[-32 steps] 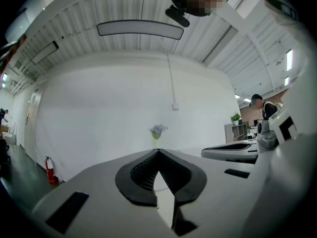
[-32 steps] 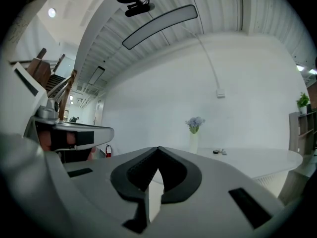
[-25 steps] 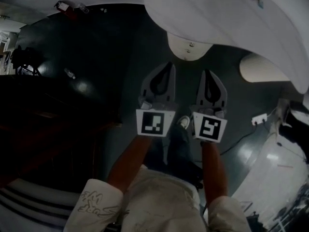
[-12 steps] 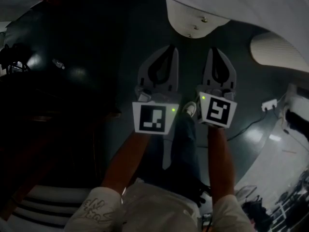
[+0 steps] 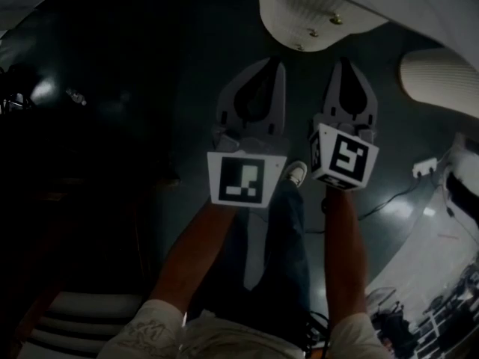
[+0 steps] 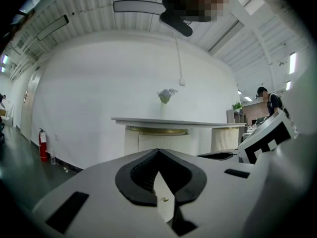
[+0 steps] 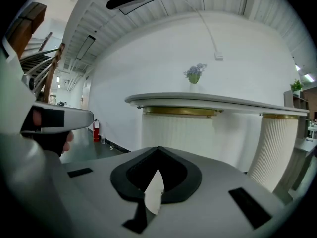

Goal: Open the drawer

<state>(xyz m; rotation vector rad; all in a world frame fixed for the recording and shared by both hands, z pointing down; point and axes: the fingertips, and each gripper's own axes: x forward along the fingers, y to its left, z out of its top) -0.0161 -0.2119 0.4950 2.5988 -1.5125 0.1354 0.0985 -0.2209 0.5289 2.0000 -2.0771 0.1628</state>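
Both grippers are held out side by side over the dark, glossy floor (image 5: 150, 88). The left gripper (image 5: 278, 64) is seen with its jaws brought fully together and nothing between them. The right gripper (image 5: 346, 61) is likewise closed tight and empty.

In the head view the ribbed white base (image 5: 299, 6) of the desk is found at twelve o'clock, just beyond the tips. The white desk top (image 5: 419, 6) sweeps away towards two o'clock, and a second ribbed column (image 5: 441, 81) is seen at two o'clock. The drawer cannot be picked out on the desk from any view.

A white cable (image 5: 389, 200) and socket block (image 5: 424, 167) are spotted on the floor at three o'clock. From the gripper views, a gold band (image 7: 181, 111) is made out under the desk top, and a vase of flowers (image 7: 194, 74) is set on it. A plain white wall (image 6: 99, 83) is seen behind, a fire extinguisher (image 6: 43, 144) at nine o'clock by its foot, and stairs (image 7: 39, 58) at ten o'clock.
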